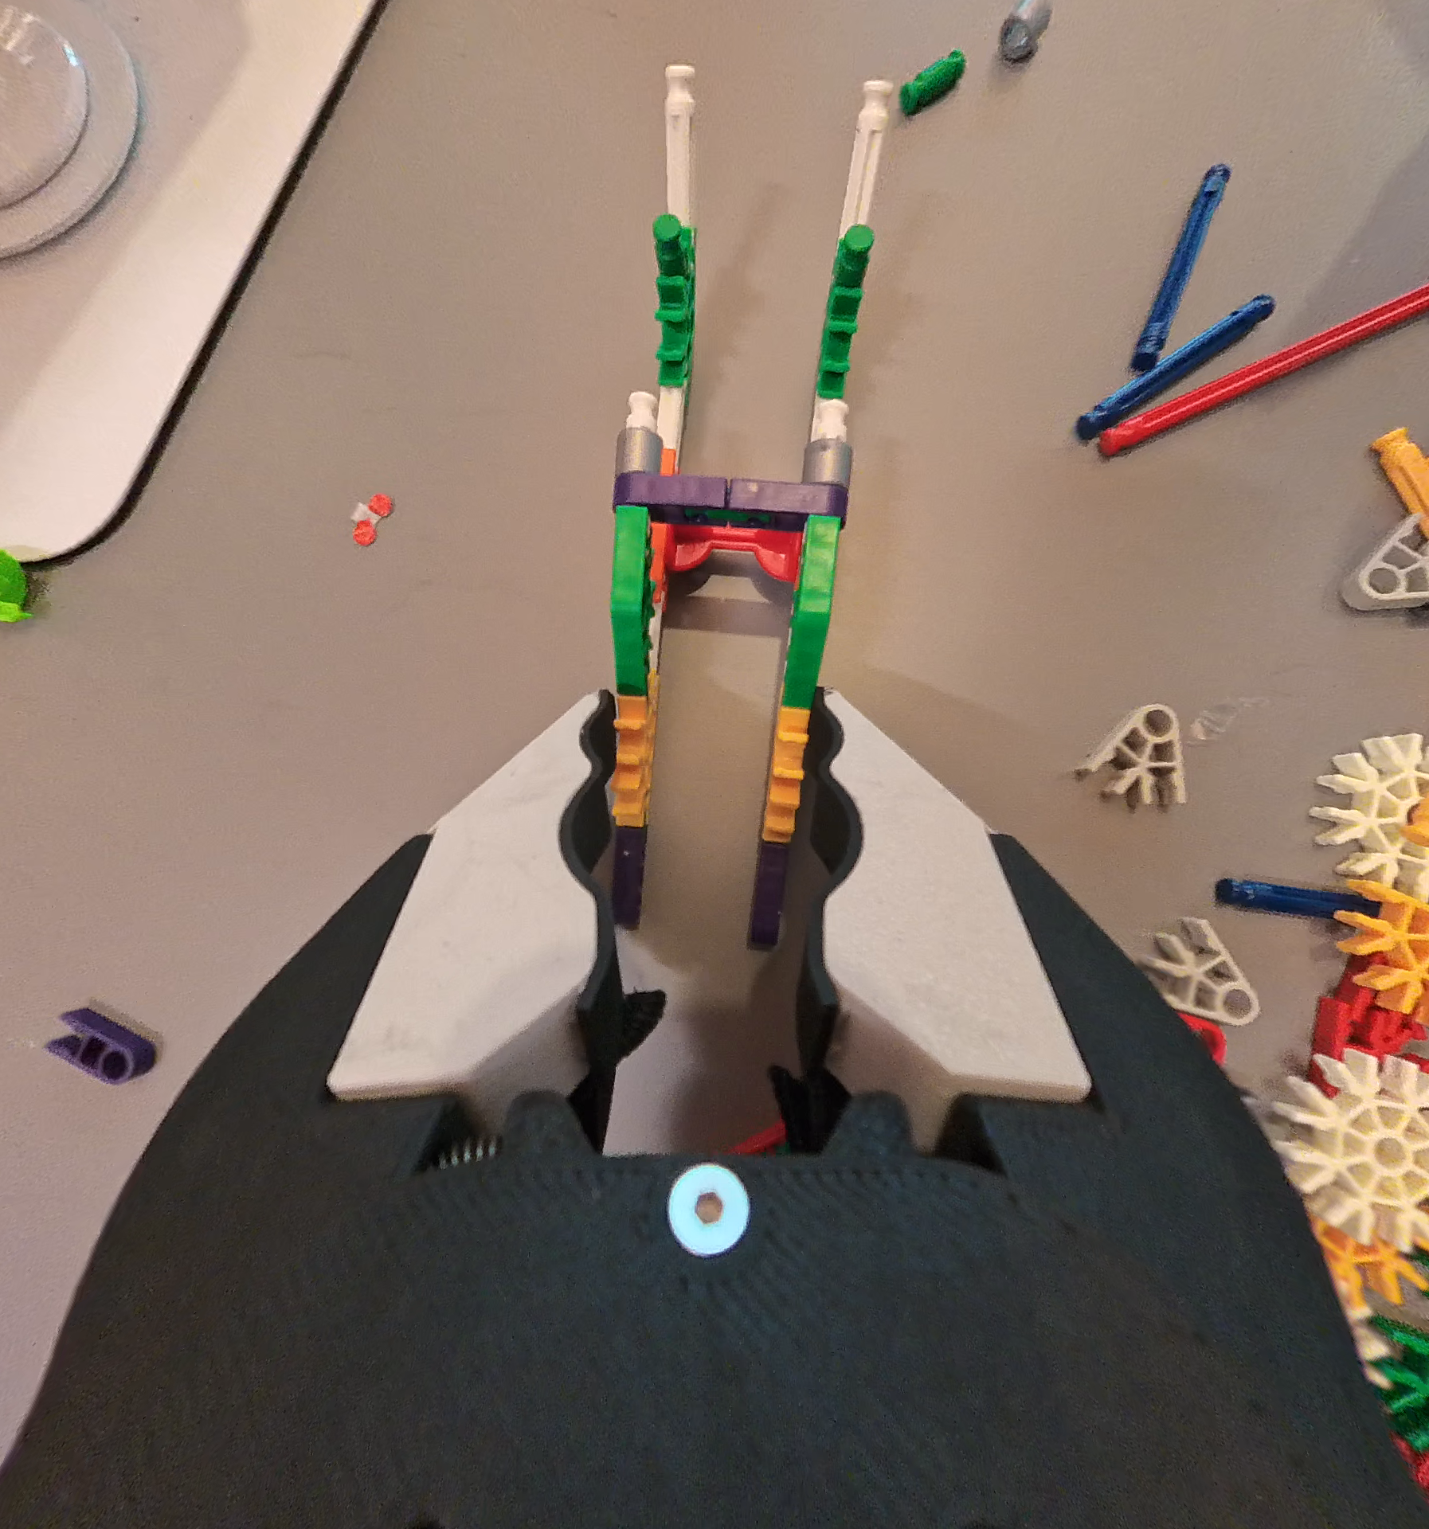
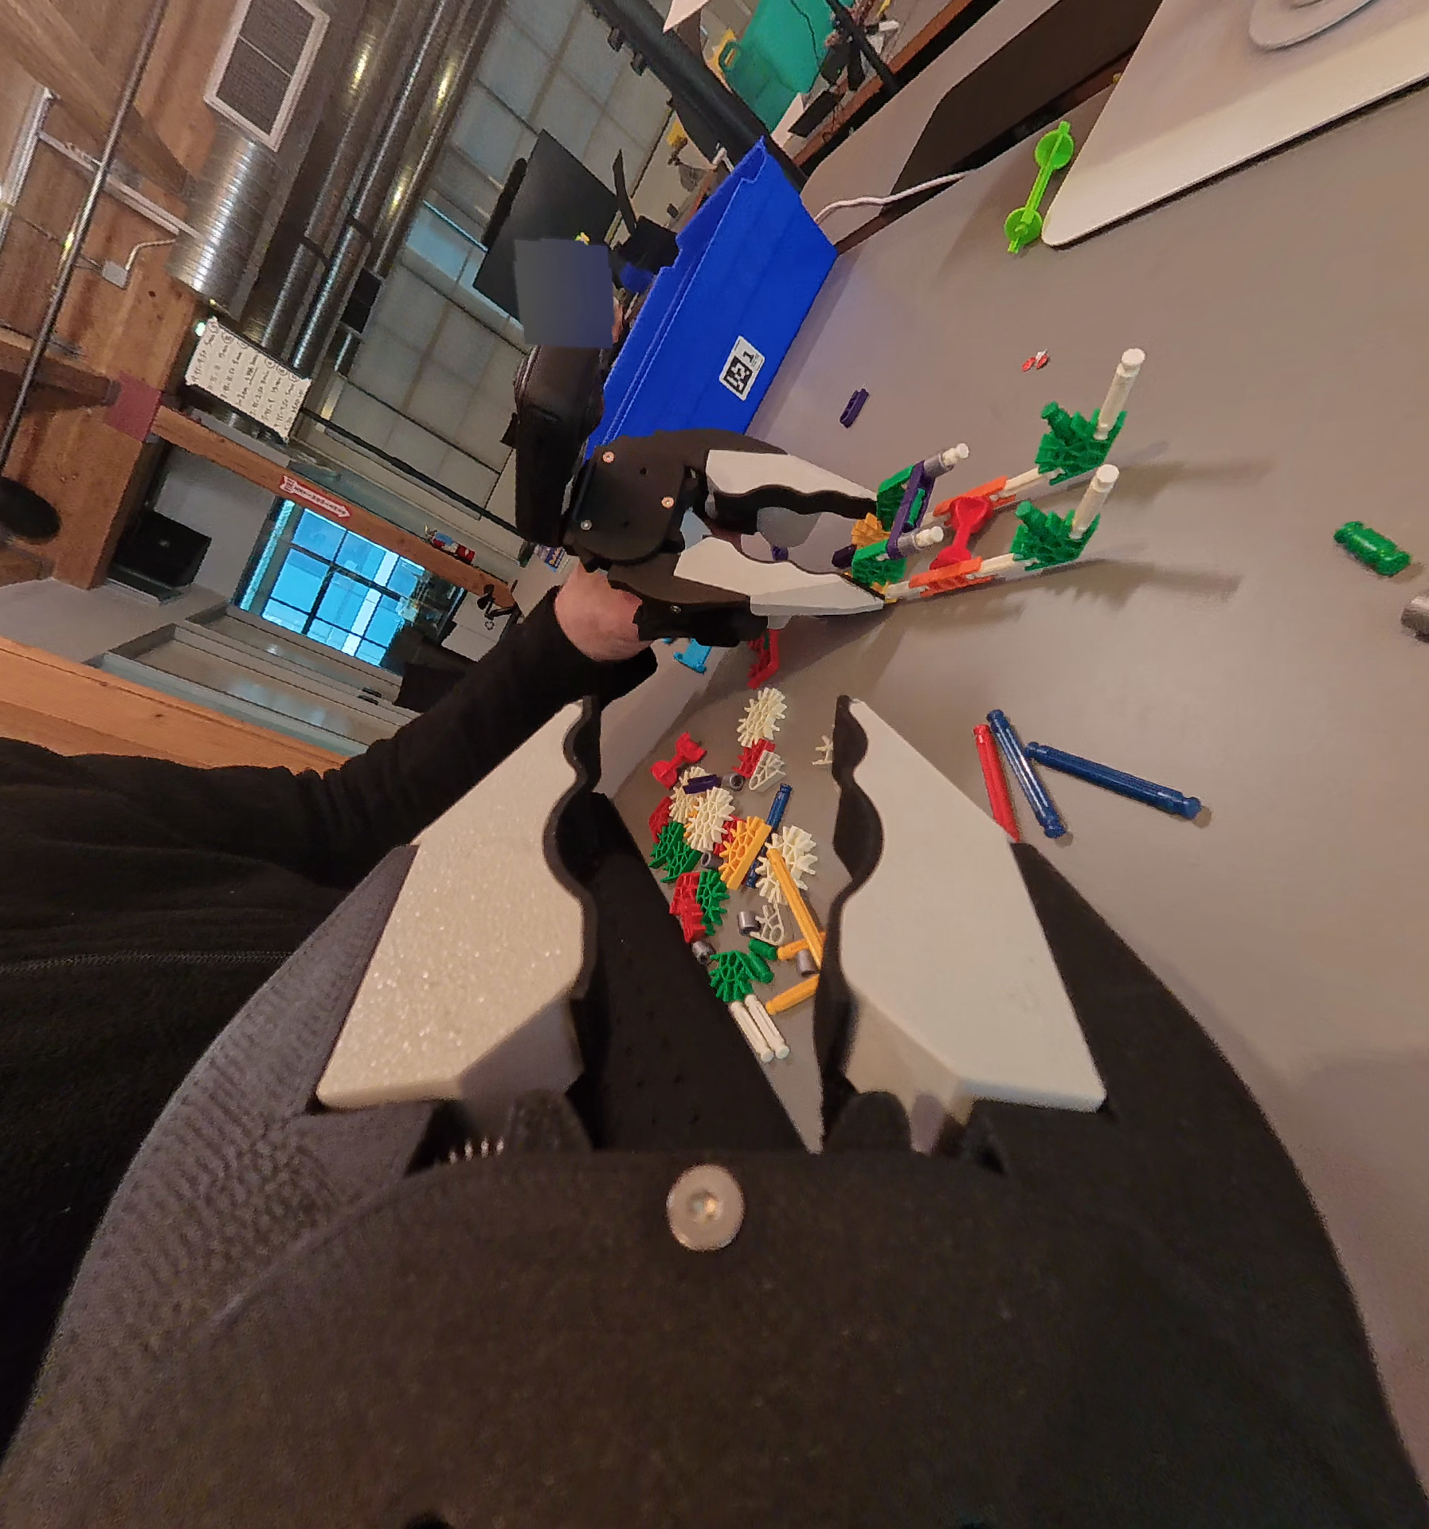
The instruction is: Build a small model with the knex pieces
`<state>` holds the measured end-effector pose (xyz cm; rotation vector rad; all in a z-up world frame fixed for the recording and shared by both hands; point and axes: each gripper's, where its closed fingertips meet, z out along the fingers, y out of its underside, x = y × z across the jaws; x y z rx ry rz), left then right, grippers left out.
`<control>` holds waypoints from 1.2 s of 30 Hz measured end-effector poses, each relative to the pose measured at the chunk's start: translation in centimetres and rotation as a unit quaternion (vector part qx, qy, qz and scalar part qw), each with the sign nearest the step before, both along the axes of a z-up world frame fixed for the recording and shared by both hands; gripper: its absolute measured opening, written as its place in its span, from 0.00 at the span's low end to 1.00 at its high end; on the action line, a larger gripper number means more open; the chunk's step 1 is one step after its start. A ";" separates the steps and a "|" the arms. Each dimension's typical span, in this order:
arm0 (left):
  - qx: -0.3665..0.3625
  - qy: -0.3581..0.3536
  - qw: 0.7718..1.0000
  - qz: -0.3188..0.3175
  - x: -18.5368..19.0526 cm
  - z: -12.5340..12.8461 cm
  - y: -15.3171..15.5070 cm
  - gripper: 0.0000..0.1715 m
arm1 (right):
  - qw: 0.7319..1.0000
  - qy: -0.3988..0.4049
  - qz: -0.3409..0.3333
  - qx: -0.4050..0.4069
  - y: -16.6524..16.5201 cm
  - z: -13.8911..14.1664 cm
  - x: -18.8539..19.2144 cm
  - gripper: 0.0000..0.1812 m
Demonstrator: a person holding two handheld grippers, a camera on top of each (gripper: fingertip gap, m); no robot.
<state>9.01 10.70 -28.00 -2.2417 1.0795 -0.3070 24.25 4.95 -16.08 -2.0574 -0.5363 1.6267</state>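
A toy rod-and-connector frame (image 1: 728,496) rests on the grey table (image 1: 364,827). It has two parallel side rails of purple, yellow and green connectors with white rods, joined by a purple and red crosspiece. My left gripper (image 1: 715,720) is shut on the frame's near end, one finger pressing each rail from outside. From the right wrist view I see the same frame (image 2: 984,513) held by the left gripper (image 2: 877,550). My right gripper (image 2: 715,711) is open and empty, tilted above a pile of loose connectors and rods (image 2: 736,869).
The pile (image 1: 1390,1076) lies right of the frame, with blue rods (image 2: 1108,778) and a red rod (image 2: 994,778) nearby. A white mat (image 1: 115,289) with a glass dish (image 1: 8,124), a lime piece (image 2: 1038,186), a purple clip (image 1: 103,1047) and a blue bin (image 2: 719,306) lie around. The gap from one gripper's tips to the other's is roughly 20 centimetres. The purple clip (image 1: 103,1047) lies around 15 centimetres away from my left fingertips.
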 end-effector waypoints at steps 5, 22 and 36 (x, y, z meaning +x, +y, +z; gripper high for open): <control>0.000 0.017 1.000 0.004 -1.6 0.0 1.1 0.28 | 1.000 -0.016 0.011 0.023 -0.1 0.0 0.6 0.31; 0.017 0.017 0.996 0.087 -5.6 2.6 -1.9 0.35 | 0.991 -0.102 0.025 0.077 -0.4 -2.2 1.9 0.31; 0.042 0.087 0.995 0.022 -4.8 -0.2 2.0 0.38 | 0.985 -0.143 0.020 0.092 -2.7 -2.5 -1.3 0.31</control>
